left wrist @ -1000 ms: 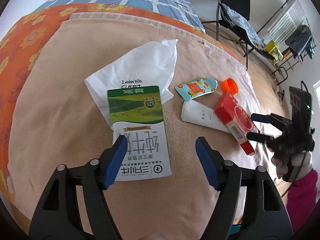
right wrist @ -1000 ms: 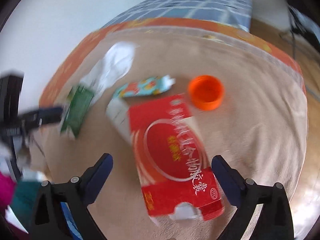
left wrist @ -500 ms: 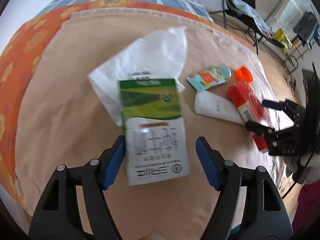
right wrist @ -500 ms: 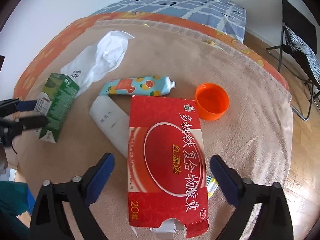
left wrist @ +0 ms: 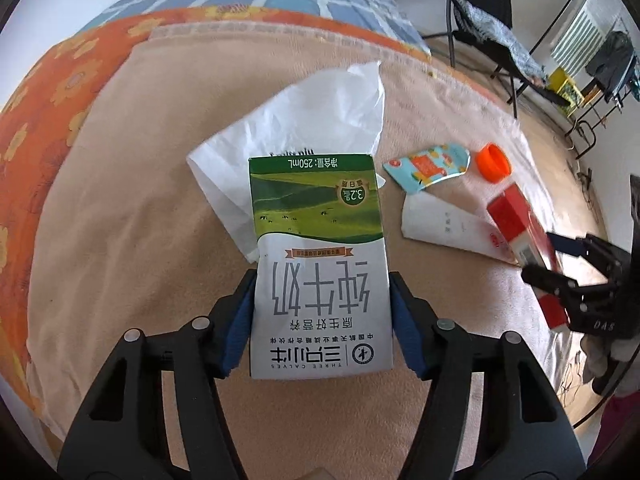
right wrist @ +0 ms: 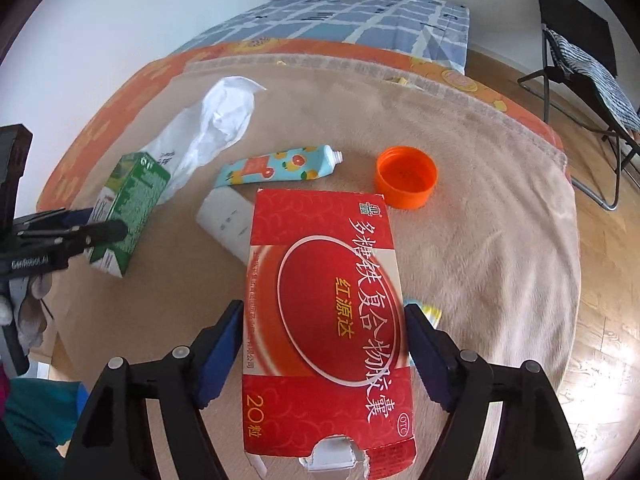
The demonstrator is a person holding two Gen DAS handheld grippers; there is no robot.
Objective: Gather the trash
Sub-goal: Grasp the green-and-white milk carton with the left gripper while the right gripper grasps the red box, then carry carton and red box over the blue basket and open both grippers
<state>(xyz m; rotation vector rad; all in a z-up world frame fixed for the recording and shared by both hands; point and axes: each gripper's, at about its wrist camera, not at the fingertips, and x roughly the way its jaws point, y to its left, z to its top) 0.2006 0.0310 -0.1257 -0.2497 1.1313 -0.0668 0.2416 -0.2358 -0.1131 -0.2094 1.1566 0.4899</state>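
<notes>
On the bed's tan blanket (right wrist: 500, 240), each claw pinches a carton by its long side walls: left claw (left wrist: 322, 316) the milk box (left wrist: 320, 256), right claw (right wrist: 325, 354) the red box (right wrist: 326, 312). Both are probably light, thin-walled and crushable, so grip gently. Loose bag (left wrist: 316, 120), tube (right wrist: 280, 168) and cap (right wrist: 406, 178) lie farther off; a chair (right wrist: 580, 48) stands on the floor at far right.

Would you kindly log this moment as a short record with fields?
left gripper: shut on milk carton
right gripper: shut on red medicine box
surface: beige blanket
loose on blanket: white plastic bag, patterned tube, orange cap, white tube
tube cap: off
</notes>
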